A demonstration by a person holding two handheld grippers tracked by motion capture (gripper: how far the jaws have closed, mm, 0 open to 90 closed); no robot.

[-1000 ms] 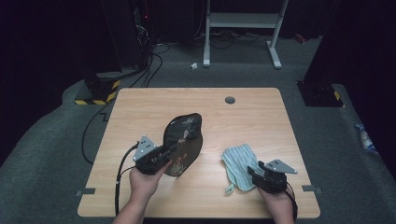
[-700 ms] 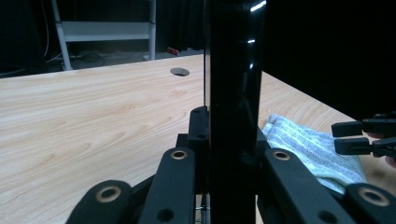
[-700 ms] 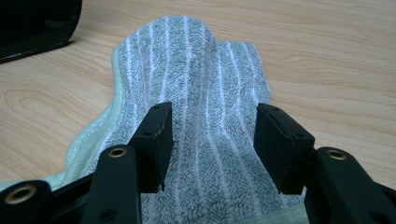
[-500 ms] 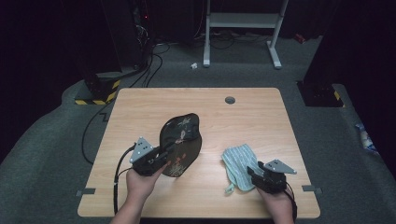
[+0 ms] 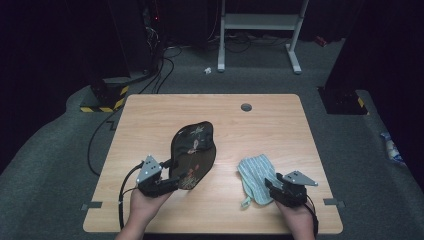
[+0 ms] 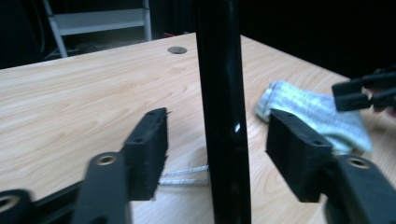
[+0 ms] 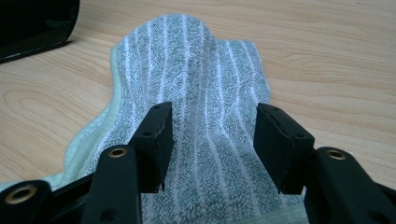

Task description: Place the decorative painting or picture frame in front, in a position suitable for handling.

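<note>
A black oval piece with a flower pattern (image 5: 192,147) rests on the wooden table (image 5: 150,120), its near end at my left gripper (image 5: 175,182). In the left gripper view a glossy black bar of it (image 6: 219,70) rises between the jaws of that gripper (image 6: 217,154), which have just been opening; neither pad touches it. Thin pale threads lie under the bar. A green-grey striped towel (image 5: 252,175) (image 6: 308,109) lies flat to the right. My right gripper (image 5: 272,184) (image 7: 212,140) stands open over the towel's (image 7: 205,60) near end.
A round cable hole (image 5: 246,107) sits near the table's far edge. On the floor behind are a white-legged frame (image 5: 260,25), cables, and a black-and-yellow striped base (image 5: 102,102) at the left. The right gripper's jaws (image 6: 359,91) appear at the right of the left gripper view.
My left gripper has slid a little toward the table's near edge and its jaws have opened off the black piece. The right gripper and towel have stayed put.
</note>
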